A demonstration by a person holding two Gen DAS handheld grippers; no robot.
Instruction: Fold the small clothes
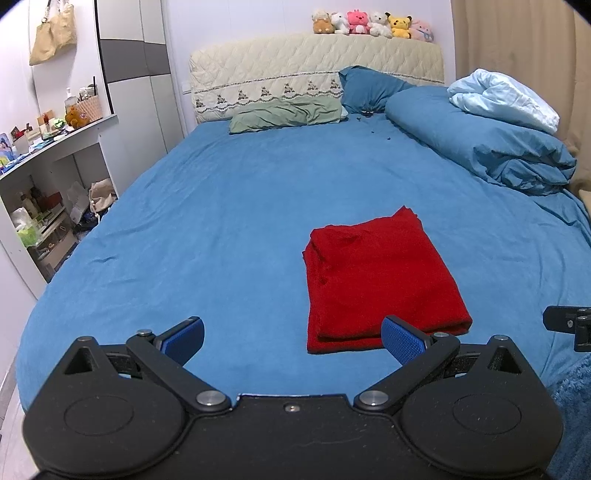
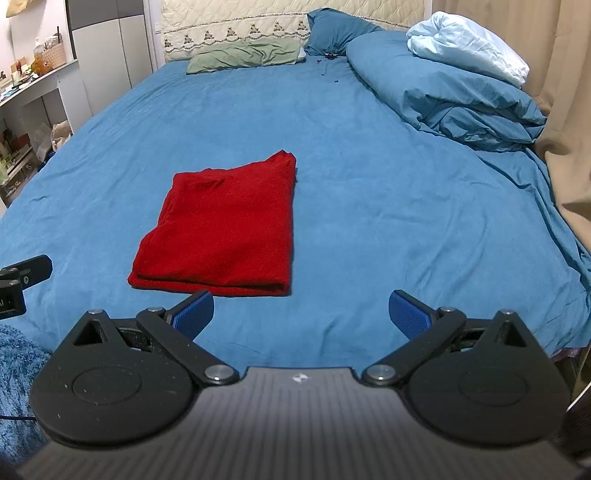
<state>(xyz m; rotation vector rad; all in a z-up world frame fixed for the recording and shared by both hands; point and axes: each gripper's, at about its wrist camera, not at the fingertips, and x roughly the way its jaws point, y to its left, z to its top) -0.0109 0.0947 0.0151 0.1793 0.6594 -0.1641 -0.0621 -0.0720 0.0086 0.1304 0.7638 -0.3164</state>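
1. Left gripper [image 1: 293, 339]: held low over the near edge of the bed [image 1: 221, 206], pointing toward the headboard [image 1: 295, 62]. Its fingers [image 1: 184, 338] are spread wide and hold nothing.
2. Right gripper [image 2: 301, 314]: same low, level pose at the near edge, fingers [image 2: 408, 312] spread wide and empty. A part of each gripper shows at the side edge of the other's view, so they sit side by side.
3. Red garment [image 1: 373, 280]: one, folded into a rough rectangle in layers, lying flat on the blue sheet. It lies ahead of both grippers, between them, its near edge just beyond the left gripper's right finger and the right gripper's left finger. Contact cannot be confirmed.
4. Count on the bed: one green pillow [image 1: 284, 114], one blue pillow [image 1: 365, 88], one rolled blue duvet [image 1: 480, 144] at far right, one pale blue bundle [image 1: 506, 98] on top of it.
5. Plush toys [image 1: 373, 24]: six, in a row on the headboard.
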